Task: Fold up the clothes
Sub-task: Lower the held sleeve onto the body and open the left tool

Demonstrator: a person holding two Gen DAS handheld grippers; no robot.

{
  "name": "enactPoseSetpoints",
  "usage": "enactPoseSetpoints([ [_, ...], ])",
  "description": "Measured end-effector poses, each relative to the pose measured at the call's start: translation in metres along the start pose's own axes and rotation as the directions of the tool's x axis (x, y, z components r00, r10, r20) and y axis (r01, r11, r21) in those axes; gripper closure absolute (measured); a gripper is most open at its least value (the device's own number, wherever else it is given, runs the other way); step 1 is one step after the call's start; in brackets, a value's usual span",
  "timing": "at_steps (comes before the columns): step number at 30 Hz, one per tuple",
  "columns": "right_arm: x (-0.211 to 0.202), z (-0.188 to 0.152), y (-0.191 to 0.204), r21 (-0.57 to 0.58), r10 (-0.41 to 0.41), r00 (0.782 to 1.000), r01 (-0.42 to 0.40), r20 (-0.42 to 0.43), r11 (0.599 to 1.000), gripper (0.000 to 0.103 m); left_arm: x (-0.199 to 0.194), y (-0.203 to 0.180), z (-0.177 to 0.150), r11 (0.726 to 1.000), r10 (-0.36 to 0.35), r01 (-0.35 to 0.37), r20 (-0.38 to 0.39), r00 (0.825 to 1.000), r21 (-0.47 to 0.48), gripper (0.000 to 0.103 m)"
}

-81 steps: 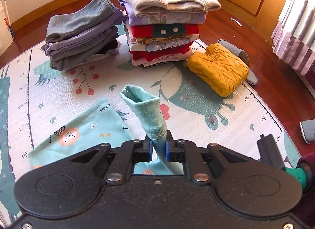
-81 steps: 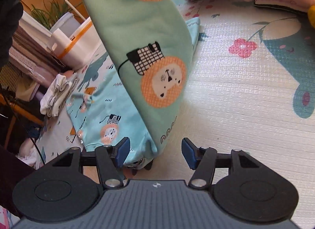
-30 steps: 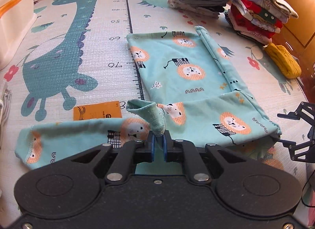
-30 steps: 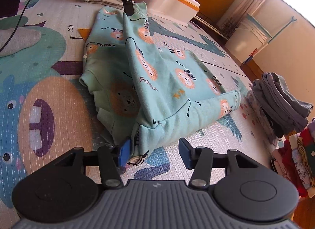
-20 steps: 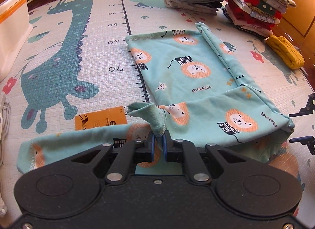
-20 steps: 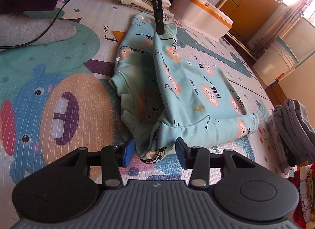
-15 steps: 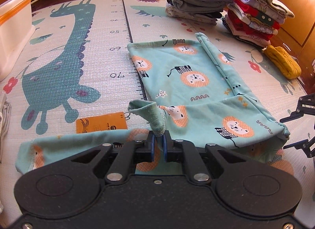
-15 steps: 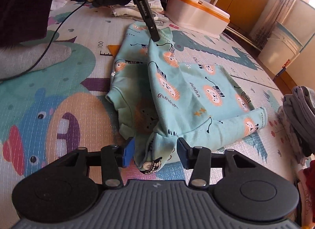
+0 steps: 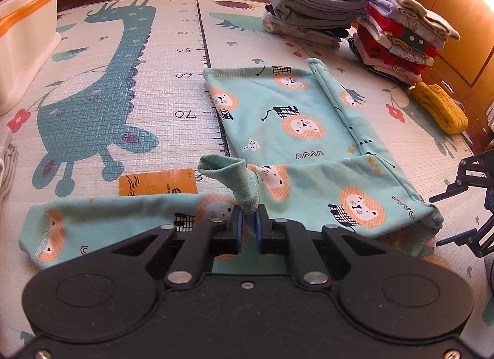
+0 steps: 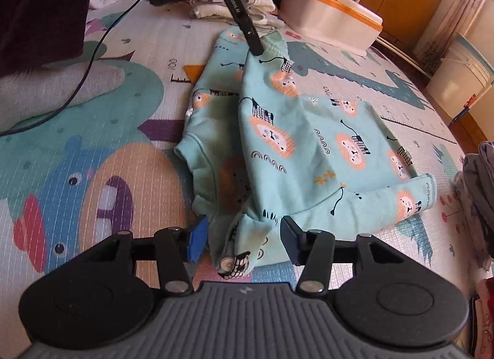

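A mint green child's sweatshirt with lion prints (image 9: 296, 124) lies on the play mat (image 9: 123, 87), body flat, one sleeve stretched out to the left. My left gripper (image 9: 248, 223) is shut on the ribbed cuff of the other sleeve (image 9: 237, 180), held across the garment. In the right wrist view the sweatshirt (image 10: 308, 149) is partly folded over itself. My right gripper (image 10: 242, 240) is open, its jaws on either side of the bunched shoulder corner (image 10: 237, 254). The left gripper's finger (image 10: 244, 16) shows there at the far end of the fold.
Two stacks of folded clothes (image 9: 311, 13) (image 9: 401, 31) and a yellow knit sweater (image 9: 438, 106) lie at the mat's far right. An orange card (image 9: 157, 186) lies by the sleeve. A white bin with orange rim (image 10: 333, 16) and a cable (image 10: 89, 59) lie on the mat.
The left gripper has laid the sleeve down across the sweatshirt and is holding almost still. The right gripper stays open at the shoulder corner and has shifted only slightly.
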State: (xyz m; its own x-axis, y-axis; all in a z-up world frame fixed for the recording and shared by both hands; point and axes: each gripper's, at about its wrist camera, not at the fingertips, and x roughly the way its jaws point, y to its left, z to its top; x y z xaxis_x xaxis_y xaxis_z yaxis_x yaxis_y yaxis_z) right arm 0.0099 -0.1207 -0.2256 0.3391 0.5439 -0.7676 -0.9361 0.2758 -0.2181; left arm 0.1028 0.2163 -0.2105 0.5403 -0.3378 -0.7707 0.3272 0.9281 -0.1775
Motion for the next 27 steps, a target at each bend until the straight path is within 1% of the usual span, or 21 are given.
enactPoseSetpoints([
  [1, 0.001, 0.002, -0.002, 0.021, 0.012, 1.0, -0.012, 0.014, 1.0, 0.05, -0.001, 0.001, 0.0, 1.0, 0.0, 0.0, 0.003, 1.0, -0.006, 0.096],
  [2, 0.007, 0.001, -0.005, 0.051, 0.052, 0.999, -0.052, -0.003, 0.997, 0.049, -0.003, 0.003, -0.001, 1.0, 0.002, -0.002, 0.009, 1.0, -0.017, 0.096],
  [3, 0.013, 0.0, -0.007, 0.081, 0.093, 0.995, -0.092, -0.018, 0.992, 0.045, -0.004, 0.004, -0.001, 1.0, 0.004, -0.003, 0.015, 1.0, -0.028, 0.096],
  [4, 0.02, -0.001, -0.01, 0.113, 0.133, 0.991, -0.128, -0.03, 0.985, 0.043, -0.006, 0.006, -0.002, 0.999, 0.004, -0.003, 0.019, 1.0, -0.039, 0.096],
  [5, 0.026, -0.006, -0.012, 0.14, 0.154, 0.987, -0.148, -0.034, 0.979, 0.042, -0.006, 0.007, -0.003, 0.999, 0.005, -0.004, 0.02, 1.0, -0.048, 0.096],
  [8, 0.029, -0.013, -0.007, 0.097, 0.154, 0.988, -0.152, -0.014, 0.984, 0.037, -0.006, 0.008, -0.008, 0.998, 0.014, -0.013, 0.016, 1.0, -0.065, 0.096],
  [10, 0.025, -0.009, -0.006, 0.117, 0.153, 0.988, -0.152, 0.0, 0.981, 0.037, -0.007, 0.013, -0.011, 0.996, 0.02, -0.018, 0.019, 1.0, -0.09, 0.096],
  [11, 0.016, -0.006, -0.006, 0.11, 0.125, 0.991, -0.129, 0.041, 0.986, 0.046, -0.006, 0.015, -0.013, 0.996, 0.017, -0.016, 0.013, 1.0, -0.093, 0.096],
  [12, 0.009, -0.003, -0.007, 0.108, 0.101, 0.992, -0.109, 0.078, 0.988, 0.05, -0.005, 0.016, -0.014, 0.995, 0.014, -0.013, 0.007, 1.0, -0.097, 0.096],
  [14, 0.011, -0.002, -0.013, 0.171, 0.112, 0.991, -0.123, 0.073, 0.978, 0.048, 0.003, 0.014, -0.021, 0.997, 0.025, -0.027, -0.04, 0.999, -0.07, 0.095],
  [16, 0.028, -0.012, -0.009, 0.151, 0.142, 0.99, -0.138, -0.014, 0.979, 0.044, 0.012, 0.012, -0.029, 0.997, 0.047, -0.051, -0.083, 0.995, -0.051, 0.095],
  [18, 0.029, -0.012, -0.001, 0.103, 0.143, 0.99, -0.141, -0.016, 0.985, 0.034, 0.015, 0.014, -0.035, 0.996, 0.059, -0.066, -0.096, 0.994, -0.067, 0.093],
  [19, 0.03, -0.01, -0.002, 0.12, 0.155, 0.988, -0.152, -0.02, 0.981, 0.032, 0.014, 0.016, -0.035, 0.995, 0.064, -0.071, -0.095, 0.993, -0.072, 0.093],
  [21, 0.027, -0.007, -0.006, 0.162, 0.165, 0.986, -0.162, -0.004, 0.973, 0.033, 0.013, 0.019, -0.032, 0.994, 0.065, -0.072, -0.087, 0.994, -0.087, 0.093],
  [22, 0.023, -0.006, -0.008, 0.174, 0.153, 0.988, -0.155, 0.024, 0.972, 0.035, 0.012, 0.021, -0.029, 0.993, 0.063, -0.07, -0.08, 0.995, -0.093, 0.093],
  [23, 0.019, -0.005, -0.01, 0.187, 0.141, 0.989, -0.148, 0.052, 0.971, 0.039, 0.01, 0.023, -0.026, 0.993, 0.059, -0.066, -0.072, 0.996, -0.099, 0.093],
  [25, 0.013, -0.003, -0.013, 0.215, 0.096, 0.991, -0.115, 0.097, 0.97, 0.04, 0.011, 0.026, -0.022, 0.992, 0.062, -0.068, -0.065, 0.996, -0.105, 0.093],
  [26, 0.012, -0.003, -0.014, 0.23, 0.071, 0.992, -0.095, 0.107, 0.969, 0.039, 0.013, 0.026, -0.021, 0.992, 0.063, -0.071, -0.072, 0.995, -0.104, 0.093],
  [27, 0.021, -0.006, -0.015, 0.243, 0.094, 0.993, -0.108, 0.067, 0.964, 0.036, 0.017, 0.026, -0.022, 0.993, 0.065, -0.074, -0.097, 0.993, -0.094, 0.093],
])
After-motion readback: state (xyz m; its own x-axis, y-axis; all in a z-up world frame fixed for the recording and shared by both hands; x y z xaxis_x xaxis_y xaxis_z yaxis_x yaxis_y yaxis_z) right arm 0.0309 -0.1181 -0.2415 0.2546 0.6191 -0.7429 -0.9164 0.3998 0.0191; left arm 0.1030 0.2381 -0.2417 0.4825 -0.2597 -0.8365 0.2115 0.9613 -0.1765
